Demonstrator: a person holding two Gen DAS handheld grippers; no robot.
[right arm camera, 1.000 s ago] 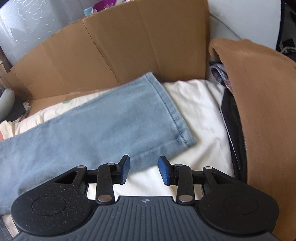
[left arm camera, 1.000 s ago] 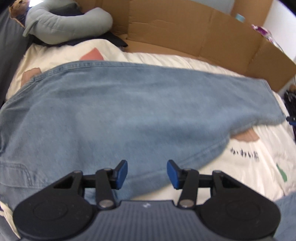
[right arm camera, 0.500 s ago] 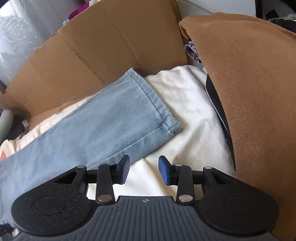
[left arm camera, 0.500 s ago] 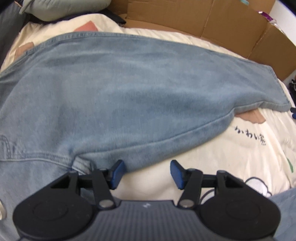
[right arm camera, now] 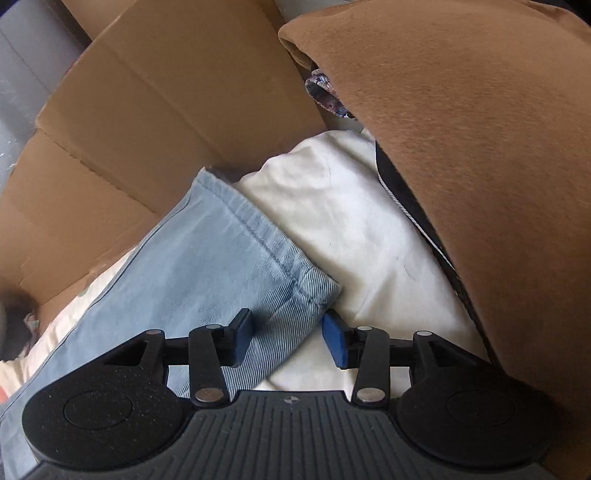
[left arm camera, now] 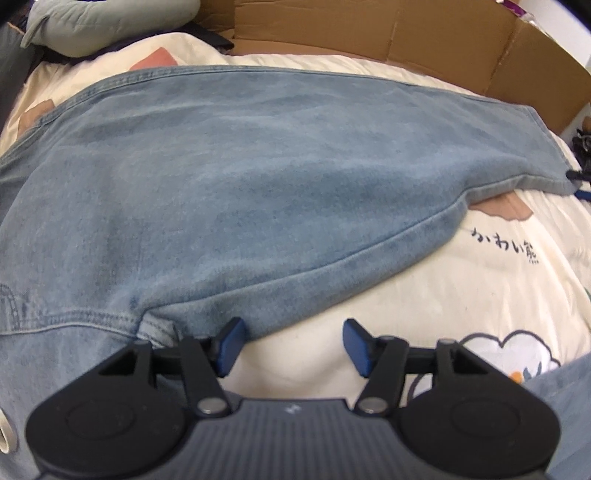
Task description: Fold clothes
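Light blue jeans (left arm camera: 236, 184) lie spread across a cream printed bedsheet (left arm camera: 461, 295), one leg running to the right. My left gripper (left arm camera: 293, 345) is open, low over the sheet at the crotch seam; its left fingertip (left arm camera: 231, 341) touches the denim edge. In the right wrist view the leg's hem (right arm camera: 273, 251) lies on the white sheet (right arm camera: 343, 221). My right gripper (right arm camera: 288, 336) is open with the hem's near corner between its fingers.
Flattened cardboard (left arm camera: 424, 40) stands along the far side of the bed and shows in the right wrist view (right arm camera: 147, 122). A grey-green pillow (left arm camera: 107, 22) lies far left. A brown cushion (right arm camera: 480, 166) crowds the right side.
Both grippers moved forward and down. The left one reached the jeans' crotch edge. The right one closed in on the leg hem, which now sits between its fingers.
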